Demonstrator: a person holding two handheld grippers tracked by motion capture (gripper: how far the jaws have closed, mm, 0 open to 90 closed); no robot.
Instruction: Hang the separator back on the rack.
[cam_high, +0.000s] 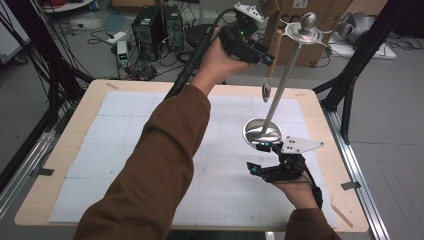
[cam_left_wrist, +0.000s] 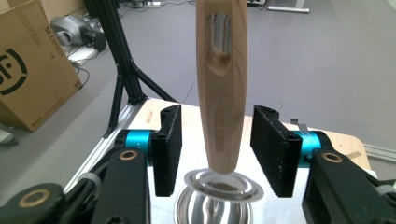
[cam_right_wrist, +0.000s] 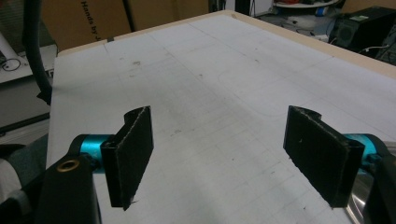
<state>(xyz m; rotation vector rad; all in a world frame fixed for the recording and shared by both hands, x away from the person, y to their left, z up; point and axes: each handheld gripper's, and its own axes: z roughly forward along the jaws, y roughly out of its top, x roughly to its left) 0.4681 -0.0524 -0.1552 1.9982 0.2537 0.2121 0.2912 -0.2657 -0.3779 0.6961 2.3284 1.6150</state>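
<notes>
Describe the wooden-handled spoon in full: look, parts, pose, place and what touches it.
The spoon has a pale wooden handle with visible grain, a slot near one end showing metal, and a small shiny metal bowl. It hangs roughly upright, bowl down, high above the far side of the table, beside the tilted pole of a metal stand. In the left gripper view its handle lies between the jaws of the left gripper, which stand apart from it; what bears it cannot be told.
</notes>
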